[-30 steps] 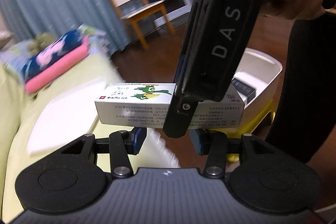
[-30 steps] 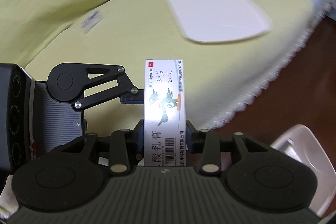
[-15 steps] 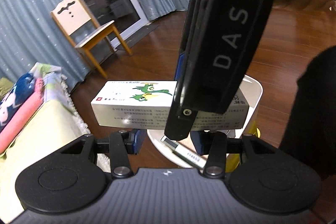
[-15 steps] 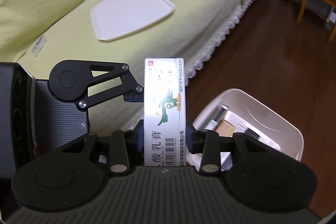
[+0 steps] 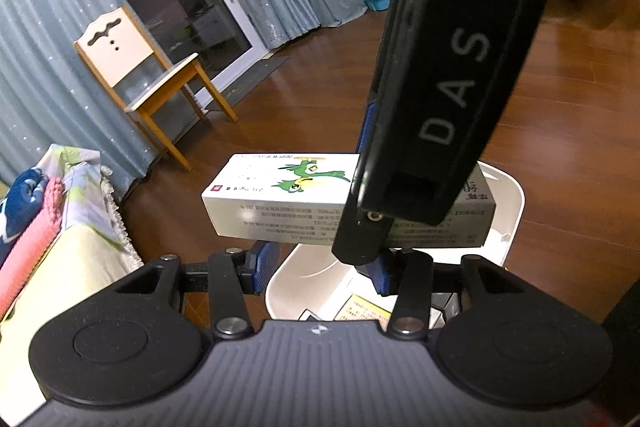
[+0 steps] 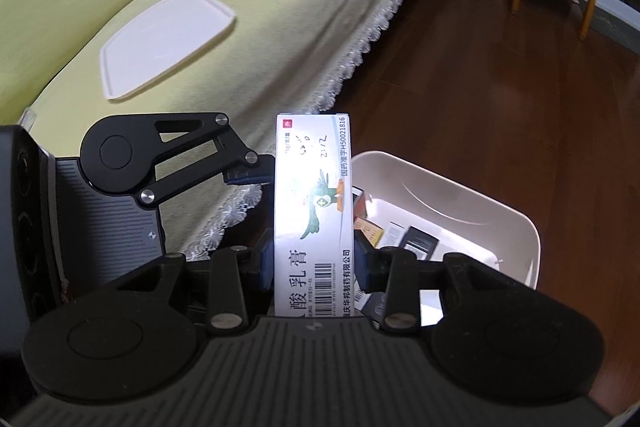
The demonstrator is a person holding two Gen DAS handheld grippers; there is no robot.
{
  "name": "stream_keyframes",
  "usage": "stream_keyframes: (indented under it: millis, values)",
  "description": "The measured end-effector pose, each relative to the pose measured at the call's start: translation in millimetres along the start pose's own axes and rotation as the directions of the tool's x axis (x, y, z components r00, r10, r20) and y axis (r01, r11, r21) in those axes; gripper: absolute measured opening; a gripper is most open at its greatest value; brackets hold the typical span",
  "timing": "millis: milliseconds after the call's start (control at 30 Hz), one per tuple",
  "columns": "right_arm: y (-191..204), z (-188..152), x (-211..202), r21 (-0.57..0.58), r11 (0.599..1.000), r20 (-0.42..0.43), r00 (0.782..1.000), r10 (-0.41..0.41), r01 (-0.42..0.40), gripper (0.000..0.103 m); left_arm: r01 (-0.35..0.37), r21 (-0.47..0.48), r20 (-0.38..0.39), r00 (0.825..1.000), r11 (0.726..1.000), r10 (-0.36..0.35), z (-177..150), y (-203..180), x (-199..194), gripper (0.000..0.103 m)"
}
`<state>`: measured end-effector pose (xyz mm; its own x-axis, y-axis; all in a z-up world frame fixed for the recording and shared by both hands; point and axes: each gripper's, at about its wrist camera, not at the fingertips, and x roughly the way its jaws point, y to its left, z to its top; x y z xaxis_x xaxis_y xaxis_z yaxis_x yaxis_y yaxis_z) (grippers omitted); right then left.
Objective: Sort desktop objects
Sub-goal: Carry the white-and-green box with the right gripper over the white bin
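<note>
medicine box (image 6: 313, 211): 1 | white bin (image 6: 496, 223): 1 | white tray lid (image 6: 160, 43): 1 | wooden chair (image 5: 152, 83): 1 | grippers: 2, left gripper (image 5: 320, 273), right gripper (image 6: 312, 263) | packets inside bin: several, number unclear

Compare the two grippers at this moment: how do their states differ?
The right gripper is shut on the white medicine box, its blue pads pressed to both sides; the left gripper is open and holds nothing. The box sticks out forward from the right gripper but lies crosswise above the left gripper's fingers. Both hover over the white bin.
</note>
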<state>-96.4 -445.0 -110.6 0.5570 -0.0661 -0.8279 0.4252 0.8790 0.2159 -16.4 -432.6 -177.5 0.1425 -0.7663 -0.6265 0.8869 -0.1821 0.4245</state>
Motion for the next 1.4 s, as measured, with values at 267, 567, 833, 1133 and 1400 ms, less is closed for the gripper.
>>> stream_keyframes:
  millis: [267,567,833,1133,1400]
  values:
    - [-16.8,-5.6,9.1,0.042,0.999,-0.015,1.0,0.003,-0.003,0.034,0.049,0.025,-0.015,0.999,0.998,-0.048,2.3,0.0,14.0,0.053]
    - [-21.0,-5.8,8.0,0.047,0.999,-0.013,1.0,-0.001,0.002,0.034,0.061,0.023,-0.014,0.998,0.998,-0.061,2.5,-0.6,18.3,0.054]
    - [-19.7,-11.2,9.3,0.056,0.998,-0.017,1.0,-0.004,0.005,0.034,0.074,0.036,-0.02,0.997,0.997,-0.073,3.0,-5.4,19.5,0.054]
    - [-19.7,-15.8,12.3,0.075,0.997,-0.017,1.0,-0.004,0.006,0.034,0.08,0.052,-0.038,0.996,0.995,-0.078,0.5,-9.9,20.1,0.054]
    - [-25.7,-17.3,18.1,0.117,0.993,-0.014,1.0,-0.018,0.02,0.034,0.041,0.096,-0.08,0.996,0.995,-0.033,-3.2,-13.1,25.0,0.054]
